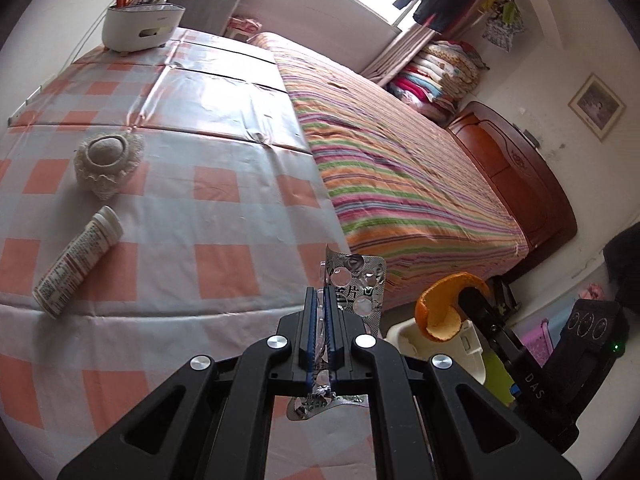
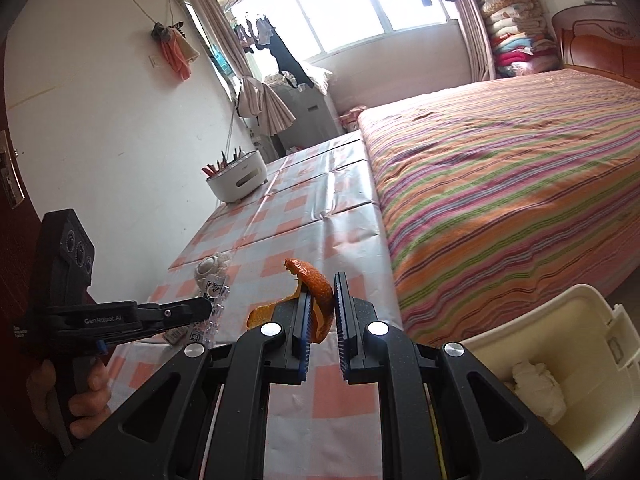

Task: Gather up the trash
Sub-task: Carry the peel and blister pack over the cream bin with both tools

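- My left gripper (image 1: 320,300) is clamped on an empty blister pack (image 1: 362,280), held upright over the near edge of the checked table (image 1: 224,208).
- My right gripper (image 2: 322,304) pinches a curl of orange peel (image 2: 316,292) above the table's corner.
- The white bin (image 2: 592,320) sits low to my right by the bed (image 2: 520,184), with crumpled tissue (image 2: 538,388) inside.
- A tube (image 1: 78,260) lies on the table.

Daylight from the blown-out window (image 2: 360,12) glares on the tablecloth (image 1: 224,100); fisheye edges curve and darken.
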Motion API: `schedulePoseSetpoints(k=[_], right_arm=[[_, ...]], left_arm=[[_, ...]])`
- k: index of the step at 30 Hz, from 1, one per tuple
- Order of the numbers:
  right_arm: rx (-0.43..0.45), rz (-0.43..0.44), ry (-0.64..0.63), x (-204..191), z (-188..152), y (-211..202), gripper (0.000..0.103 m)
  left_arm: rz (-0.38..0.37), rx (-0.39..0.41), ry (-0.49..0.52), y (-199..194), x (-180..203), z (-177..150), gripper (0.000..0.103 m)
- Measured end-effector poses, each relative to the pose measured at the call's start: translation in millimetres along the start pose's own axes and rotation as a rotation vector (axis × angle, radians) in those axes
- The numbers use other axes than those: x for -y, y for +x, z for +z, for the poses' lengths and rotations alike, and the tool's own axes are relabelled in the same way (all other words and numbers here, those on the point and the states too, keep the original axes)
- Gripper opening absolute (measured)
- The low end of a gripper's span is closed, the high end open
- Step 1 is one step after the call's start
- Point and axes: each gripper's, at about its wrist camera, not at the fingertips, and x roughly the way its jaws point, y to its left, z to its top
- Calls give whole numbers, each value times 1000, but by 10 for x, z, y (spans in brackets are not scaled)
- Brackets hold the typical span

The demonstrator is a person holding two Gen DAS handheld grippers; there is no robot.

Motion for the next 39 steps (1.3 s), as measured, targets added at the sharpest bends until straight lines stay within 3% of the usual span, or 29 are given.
schedulePoseSetpoints(k=[10, 20, 29, 31, 35, 39], right_arm=[[50, -170, 53, 629, -105, -407, 10], [58, -333, 47, 880, -264, -593, 10], [59, -341, 100, 911, -238, -540, 15], [71, -334, 134, 985, -228, -599, 20], [107, -309, 196, 1070, -184, -729, 39], [135, -264, 241, 1078, -154, -815, 40]], left_arm=[[-70, -81, 105, 231, 652, -268, 4], [-126, -140, 163, 472, 1110, -456, 4], [-143, -176, 187, 716, 1330, -489, 4], [-141, -183, 184, 765, 1348, -504, 4], [-136, -200, 182, 871, 1371, -516, 4], [-128, -217, 181, 982, 1399, -526, 4]])
